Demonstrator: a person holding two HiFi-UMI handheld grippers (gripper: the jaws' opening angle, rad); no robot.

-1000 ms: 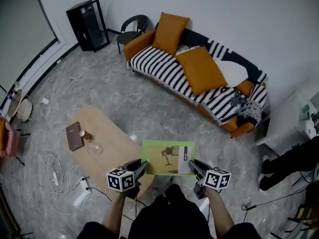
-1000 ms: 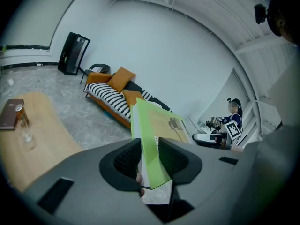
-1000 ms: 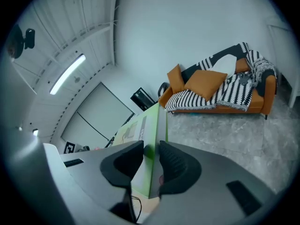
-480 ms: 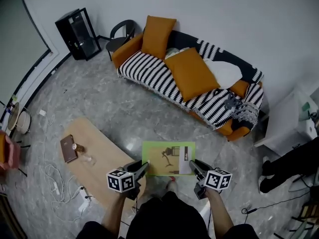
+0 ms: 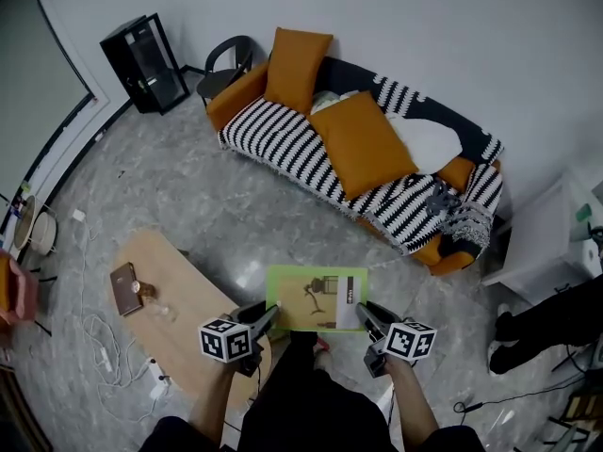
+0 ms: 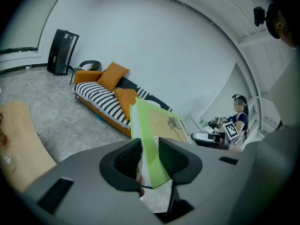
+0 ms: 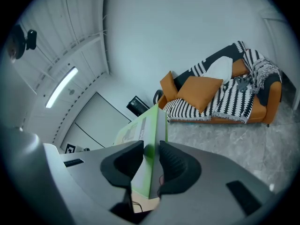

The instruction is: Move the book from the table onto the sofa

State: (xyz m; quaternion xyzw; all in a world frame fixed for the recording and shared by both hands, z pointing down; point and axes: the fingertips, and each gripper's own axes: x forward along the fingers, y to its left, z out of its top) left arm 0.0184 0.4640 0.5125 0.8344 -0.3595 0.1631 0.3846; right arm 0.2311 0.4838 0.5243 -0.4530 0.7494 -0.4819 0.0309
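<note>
Gripping the book level — both grippers, left and right.

A green book is held by left gripper and right gripper; sofa ahead.

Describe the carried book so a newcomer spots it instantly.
From the striped sofa, look down to the person at the bottom edge. The book is held flat between the left tool and right tool, each clamped on a side edge. It's lime green; the flat item on the wooden table is brown.
</note>
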